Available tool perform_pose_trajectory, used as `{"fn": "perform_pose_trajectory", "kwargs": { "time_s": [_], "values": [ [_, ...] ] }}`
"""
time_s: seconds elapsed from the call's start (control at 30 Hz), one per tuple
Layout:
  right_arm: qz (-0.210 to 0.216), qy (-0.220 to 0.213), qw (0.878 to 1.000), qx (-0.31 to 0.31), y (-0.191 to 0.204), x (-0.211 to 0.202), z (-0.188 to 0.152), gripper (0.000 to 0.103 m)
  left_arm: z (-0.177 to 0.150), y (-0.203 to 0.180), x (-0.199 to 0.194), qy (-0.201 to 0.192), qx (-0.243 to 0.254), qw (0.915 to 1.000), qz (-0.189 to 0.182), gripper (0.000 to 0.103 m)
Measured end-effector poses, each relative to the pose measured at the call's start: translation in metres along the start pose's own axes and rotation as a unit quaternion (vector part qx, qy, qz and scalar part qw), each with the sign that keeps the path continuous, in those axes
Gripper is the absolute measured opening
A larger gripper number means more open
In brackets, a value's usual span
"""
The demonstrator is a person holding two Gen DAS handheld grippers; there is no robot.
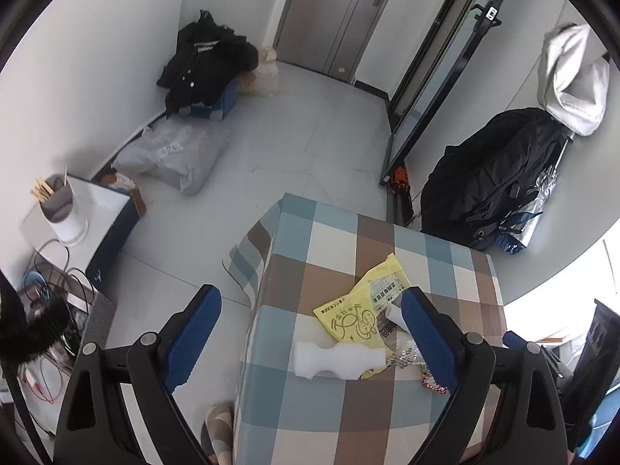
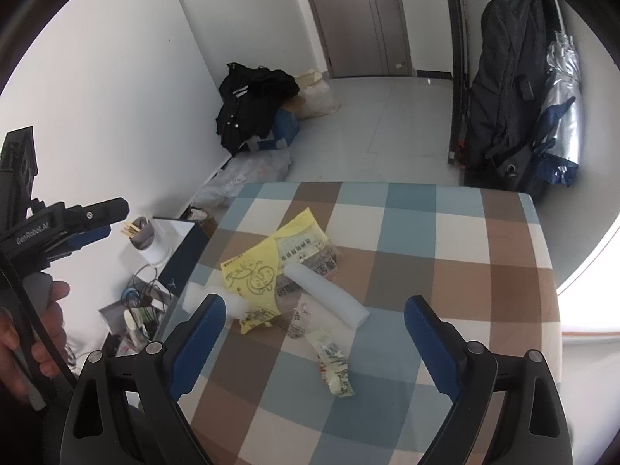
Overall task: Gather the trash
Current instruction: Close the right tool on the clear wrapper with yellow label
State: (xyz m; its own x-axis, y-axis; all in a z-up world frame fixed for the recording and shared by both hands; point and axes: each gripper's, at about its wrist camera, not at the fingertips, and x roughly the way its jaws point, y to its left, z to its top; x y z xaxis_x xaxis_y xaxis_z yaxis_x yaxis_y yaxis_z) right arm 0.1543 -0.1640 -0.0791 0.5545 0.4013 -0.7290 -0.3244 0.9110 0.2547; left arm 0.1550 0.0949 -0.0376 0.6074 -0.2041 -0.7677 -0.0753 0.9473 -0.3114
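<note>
Trash lies in a heap on the checked tablecloth: a yellow printed wrapper, a white foam piece, clear printed plastic and a small crumpled wrapper. My left gripper is open above the table's left edge, with the foam piece between its fingers' lines and its right finger over the heap. My right gripper is open above the near part of the heap, nothing held. The left gripper also shows at the left of the right wrist view, held by a hand.
A low white side table with a cup of sticks stands left of the table, with cables below. Black clothes, bags and a black backpack sit along the walls. A closed door is at the back.
</note>
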Motion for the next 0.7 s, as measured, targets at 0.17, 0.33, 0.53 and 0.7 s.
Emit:
{"fn": "perform_pose_trajectory", "kwargs": {
  "time_s": [0.17, 0.33, 0.53, 0.7],
  "values": [
    [0.007, 0.027, 1.0, -0.015, -0.001, 0.019, -0.005, 0.094, 0.002, 0.004, 0.007, 0.015, -0.013, 0.9998, -0.003, 0.092],
    [0.017, 0.056, 0.998, -0.025, -0.001, 0.036, -0.017, 0.093, 0.002, 0.003, 0.013, 0.029, -0.01, 0.9995, 0.001, 0.092],
    [0.019, 0.087, 0.994, -0.057, 0.005, 0.051, -0.029, 0.077, 0.002, 0.005, 0.019, 0.039, -0.009, 0.9991, 0.009, 0.092],
    [0.021, 0.108, 0.993, -0.051, -0.003, 0.057, -0.037, 0.067, 0.002, 0.007, 0.023, 0.045, -0.013, 0.9988, 0.013, 0.092]
  ]
}}
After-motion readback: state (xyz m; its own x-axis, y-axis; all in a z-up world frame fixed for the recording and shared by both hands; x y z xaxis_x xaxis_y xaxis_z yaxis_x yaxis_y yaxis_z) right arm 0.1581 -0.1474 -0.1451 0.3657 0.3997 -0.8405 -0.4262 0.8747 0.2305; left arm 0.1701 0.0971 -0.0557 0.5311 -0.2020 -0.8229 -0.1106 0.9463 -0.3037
